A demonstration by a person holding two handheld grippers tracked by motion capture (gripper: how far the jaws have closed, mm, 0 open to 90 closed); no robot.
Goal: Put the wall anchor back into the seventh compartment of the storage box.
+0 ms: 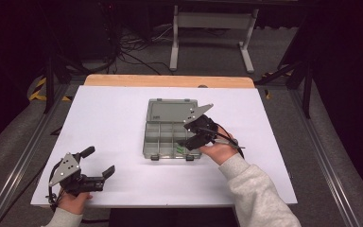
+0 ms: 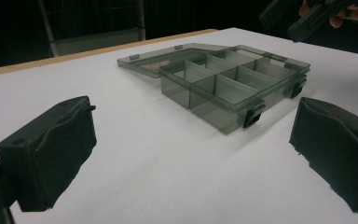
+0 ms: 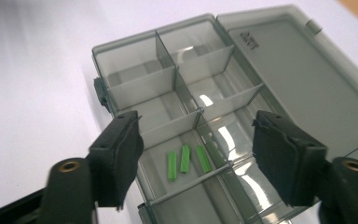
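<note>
On white table, grey box (image 3: 200, 107) lies open.

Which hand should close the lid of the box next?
Probably the right. The right gripper hovers over the box, jaws open, beside the flat lid. The left gripper sits apart near the table's front corner.

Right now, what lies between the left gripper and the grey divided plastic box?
Bare white tabletop, seen in the left gripper view between the left gripper and the box.
</note>
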